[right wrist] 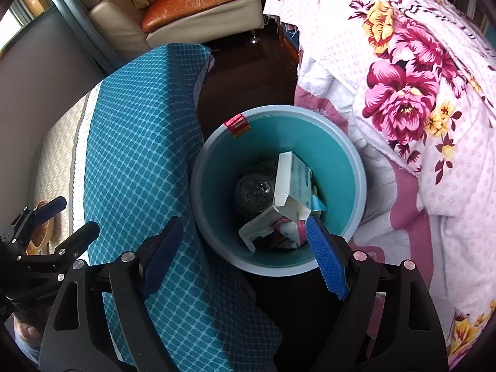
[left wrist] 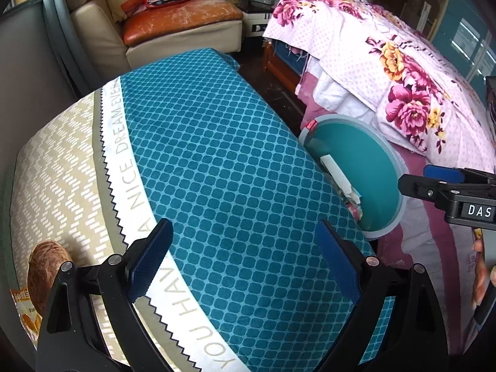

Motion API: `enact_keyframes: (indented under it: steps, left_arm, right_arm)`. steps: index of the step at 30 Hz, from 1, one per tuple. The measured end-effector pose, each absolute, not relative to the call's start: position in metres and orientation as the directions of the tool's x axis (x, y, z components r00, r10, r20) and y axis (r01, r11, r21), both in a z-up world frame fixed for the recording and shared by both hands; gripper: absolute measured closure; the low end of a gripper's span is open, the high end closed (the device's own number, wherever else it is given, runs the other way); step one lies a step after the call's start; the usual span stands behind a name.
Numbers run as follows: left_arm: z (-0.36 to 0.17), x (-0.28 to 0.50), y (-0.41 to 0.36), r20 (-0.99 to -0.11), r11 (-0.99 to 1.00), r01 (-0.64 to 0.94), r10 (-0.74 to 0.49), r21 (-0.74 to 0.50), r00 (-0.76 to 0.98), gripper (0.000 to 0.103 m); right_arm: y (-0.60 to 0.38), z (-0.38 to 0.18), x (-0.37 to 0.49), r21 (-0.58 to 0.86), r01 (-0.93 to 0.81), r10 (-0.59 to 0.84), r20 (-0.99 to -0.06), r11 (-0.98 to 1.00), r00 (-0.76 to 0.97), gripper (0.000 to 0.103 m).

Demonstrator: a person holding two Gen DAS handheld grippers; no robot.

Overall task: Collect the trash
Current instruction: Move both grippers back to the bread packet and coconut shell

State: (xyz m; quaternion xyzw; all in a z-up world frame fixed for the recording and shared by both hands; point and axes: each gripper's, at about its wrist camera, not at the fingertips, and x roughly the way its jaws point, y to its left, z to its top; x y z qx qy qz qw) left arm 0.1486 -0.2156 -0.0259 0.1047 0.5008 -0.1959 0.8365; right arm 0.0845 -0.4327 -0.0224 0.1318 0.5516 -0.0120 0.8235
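Teal bin (right wrist: 341, 167) sits just ahead of my right gripper (right wrist: 245, 257), whose jaws are spread with nothing between them; a white carton (right wrist: 290, 183) lies inside. My left gripper (left wrist: 245, 260) is spread wide, empty, over the cloth (left wrist: 217, 142).

The right gripper (right wrist: 245, 252) hangs with jaws spread and empty above the teal bin (right wrist: 353, 167), where a white carton (right wrist: 286, 184) lies among wrappers.
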Motion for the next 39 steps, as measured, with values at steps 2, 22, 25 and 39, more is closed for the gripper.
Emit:
enact_keyframes:
  steps: [2,22,25,39]
  left_arm:
    - [-0.021,0.145,-0.203,-0.873,0.905,0.425,-0.216,-0.011,0.438,0.01]
    - [-0.008,0.111,-0.023,-0.849,0.982,0.189,-0.074,0.03,0.523,0.006]
    - [-0.009,0.107,0.007,-0.851,0.99,0.141,-0.054,0.023,0.523,0.006]
    - [-0.022,0.093,0.112,-0.866,0.997,-0.039,-0.04,-0.069,0.499,0.006]
  right_arm:
    - [-0.419,-0.018,0.082,0.199,0.141,0.13,-0.911,0.97,0.391,0.026]
    - [-0.232,0.005,0.083,0.157,-0.187,0.214,-0.918,0.97,0.334,0.025]
    - [-0.203,0.005,0.085,0.152,-0.235,0.224,-0.921,0.96,0.32,0.025]
    - [-0.114,-0.007,0.102,0.146,-0.31,0.23,-0.939,0.939,0.256,0.025]
